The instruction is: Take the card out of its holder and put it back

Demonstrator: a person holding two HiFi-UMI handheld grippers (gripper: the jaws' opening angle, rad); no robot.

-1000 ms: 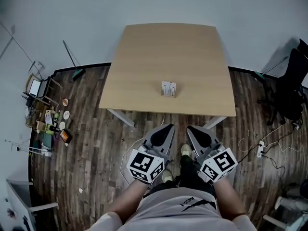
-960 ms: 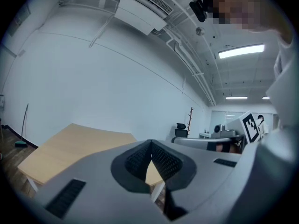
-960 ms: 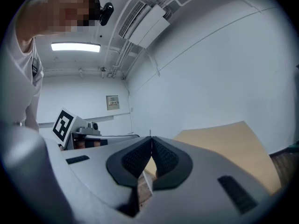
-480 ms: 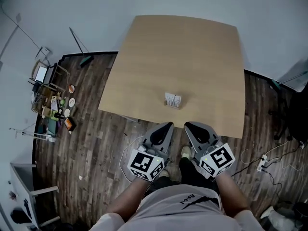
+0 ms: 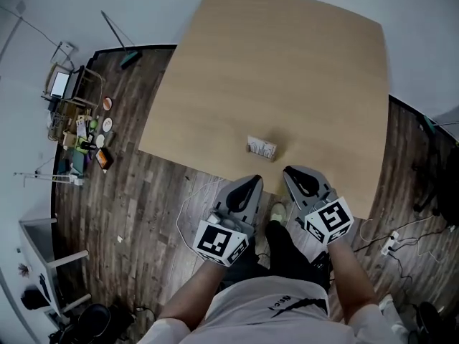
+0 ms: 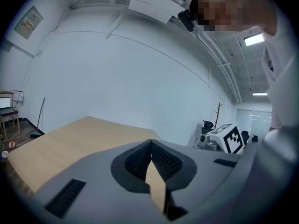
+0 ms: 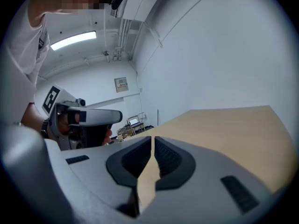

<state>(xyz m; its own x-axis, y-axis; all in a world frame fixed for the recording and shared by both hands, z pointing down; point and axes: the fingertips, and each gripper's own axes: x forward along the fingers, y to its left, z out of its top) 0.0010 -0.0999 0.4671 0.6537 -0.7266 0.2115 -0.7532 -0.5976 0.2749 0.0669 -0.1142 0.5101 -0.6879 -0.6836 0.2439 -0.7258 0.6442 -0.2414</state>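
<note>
Just short of the near edge of the table (image 5: 287,63), the left gripper (image 5: 249,186) and the right gripper (image 5: 295,175) hang side by side in front of the person. Each has its jaws pressed together at the tips with nothing caught between them; only pale tabletop shows through the slit below. Ahead of them, close to that edge, stands the card holder (image 5: 262,148), apart from both grippers. It is too small here to tell the card from the holder. By the look of it nothing has started: the reach, the pull-out and the return all seem left to do.
</note>
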